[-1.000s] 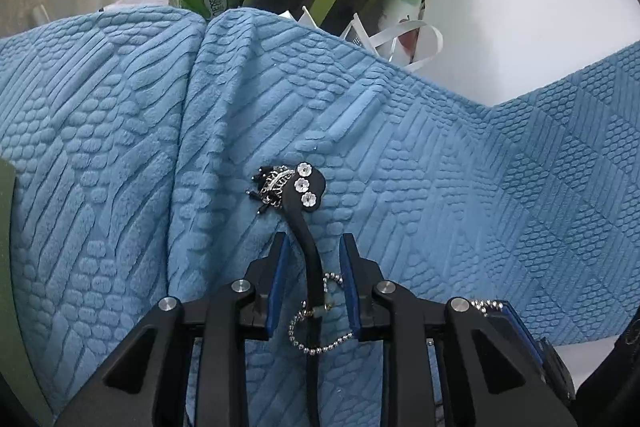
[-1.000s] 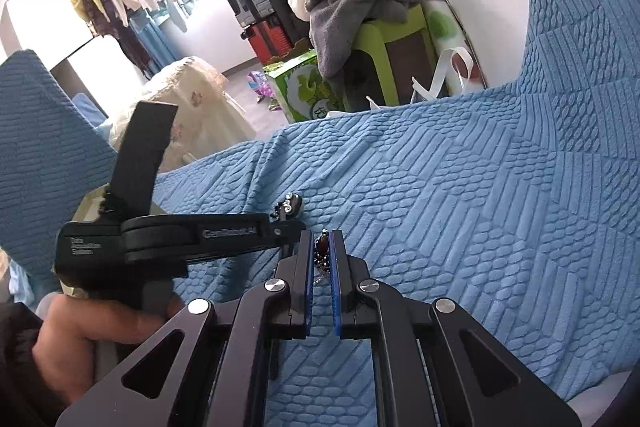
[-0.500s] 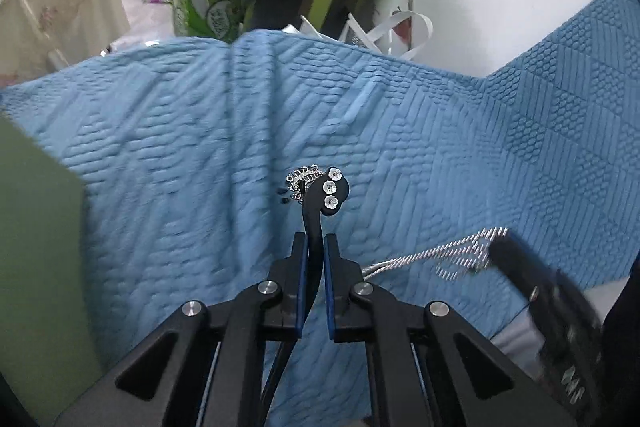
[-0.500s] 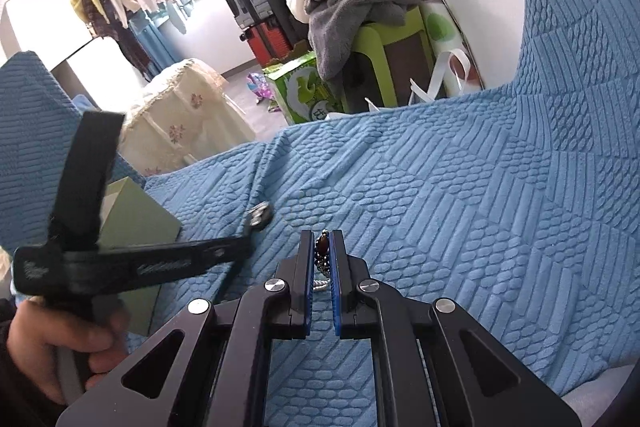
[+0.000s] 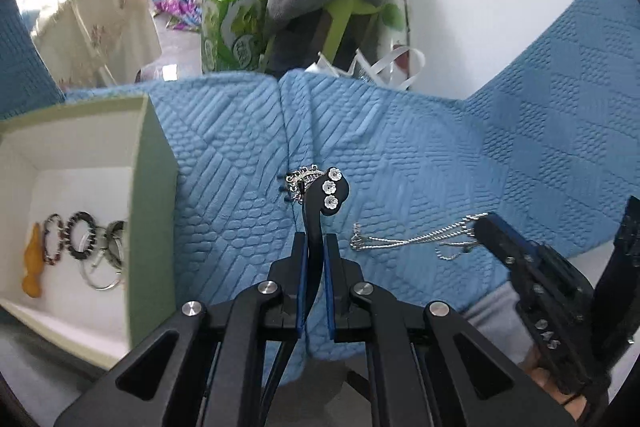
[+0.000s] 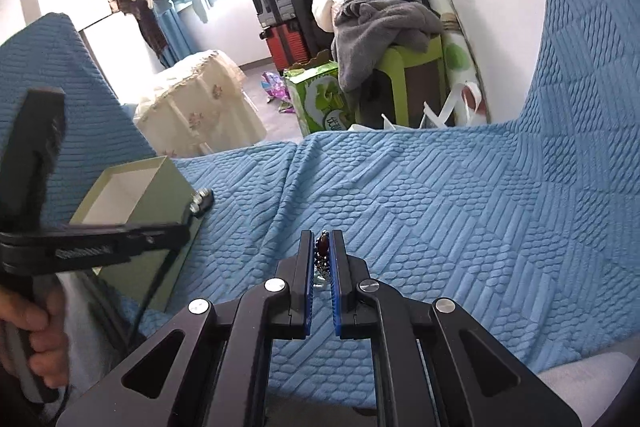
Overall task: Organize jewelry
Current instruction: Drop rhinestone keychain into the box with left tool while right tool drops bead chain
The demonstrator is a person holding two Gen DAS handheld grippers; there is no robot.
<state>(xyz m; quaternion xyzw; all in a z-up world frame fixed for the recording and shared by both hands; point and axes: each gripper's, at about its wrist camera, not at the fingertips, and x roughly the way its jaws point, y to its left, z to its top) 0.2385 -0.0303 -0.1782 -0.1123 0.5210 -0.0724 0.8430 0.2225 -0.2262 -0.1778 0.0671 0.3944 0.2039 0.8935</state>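
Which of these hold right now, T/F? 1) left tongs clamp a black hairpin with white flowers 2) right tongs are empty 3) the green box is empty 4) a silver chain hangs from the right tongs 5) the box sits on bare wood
1) Left tongs clamp a black hairpin with white flowers: true.
2) Right tongs are empty: false. They are shut on a dark red beaded piece.
3) Green box is empty: false. Bracelets and an orange piece lie inside.
4) A silver chain hangs from the right tongs: true, seen from the left wrist.
5) Box sits on bare wood: false. It rests on the blue textured cover.
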